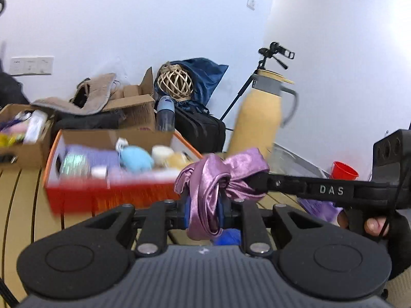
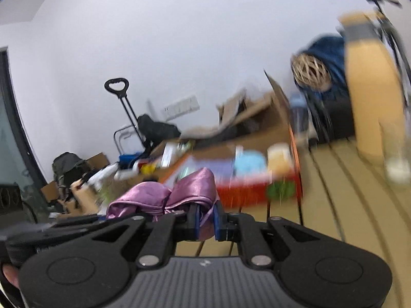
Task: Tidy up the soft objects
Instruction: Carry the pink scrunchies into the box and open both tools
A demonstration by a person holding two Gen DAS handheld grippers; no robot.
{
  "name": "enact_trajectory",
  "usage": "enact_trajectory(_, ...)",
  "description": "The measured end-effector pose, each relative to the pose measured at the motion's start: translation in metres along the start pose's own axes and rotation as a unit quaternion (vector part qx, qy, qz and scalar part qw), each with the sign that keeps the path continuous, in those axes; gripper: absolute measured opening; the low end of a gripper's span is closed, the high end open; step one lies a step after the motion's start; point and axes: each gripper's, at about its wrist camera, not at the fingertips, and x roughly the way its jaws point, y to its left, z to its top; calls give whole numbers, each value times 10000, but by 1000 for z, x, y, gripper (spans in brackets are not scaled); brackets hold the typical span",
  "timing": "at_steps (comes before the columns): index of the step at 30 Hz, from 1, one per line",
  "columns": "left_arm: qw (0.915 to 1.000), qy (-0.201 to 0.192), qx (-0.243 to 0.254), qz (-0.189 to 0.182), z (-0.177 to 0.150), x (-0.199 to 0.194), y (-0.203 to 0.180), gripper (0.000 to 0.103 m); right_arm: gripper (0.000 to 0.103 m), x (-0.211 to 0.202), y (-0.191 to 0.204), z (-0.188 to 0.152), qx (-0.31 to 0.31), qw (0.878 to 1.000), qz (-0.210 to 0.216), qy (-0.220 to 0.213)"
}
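Both grippers were pinching the same purple satin cloth (image 1: 218,179), held up above the slatted surface (image 1: 23,205). The left gripper (image 1: 204,213) had a hanging fold clamped between its blue pads. The right gripper (image 2: 204,220) nipped another bit, most of its pads hidden by fabric. The orange bin (image 1: 110,195) behind was badly smeared, so the soft toys inside were just blobs. The tan bottle (image 1: 259,118) was blurry too.
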Motion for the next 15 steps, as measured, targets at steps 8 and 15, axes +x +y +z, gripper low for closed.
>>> enact_trajectory(8,9946,937,-99,445,74,148,95,21,10,183,-63,89,692,9945,-280,740)
enact_trajectory(15,9834,1394,-667,950,52,202,147,51,12,278,-79,66,-26,9786,-1271,1616)
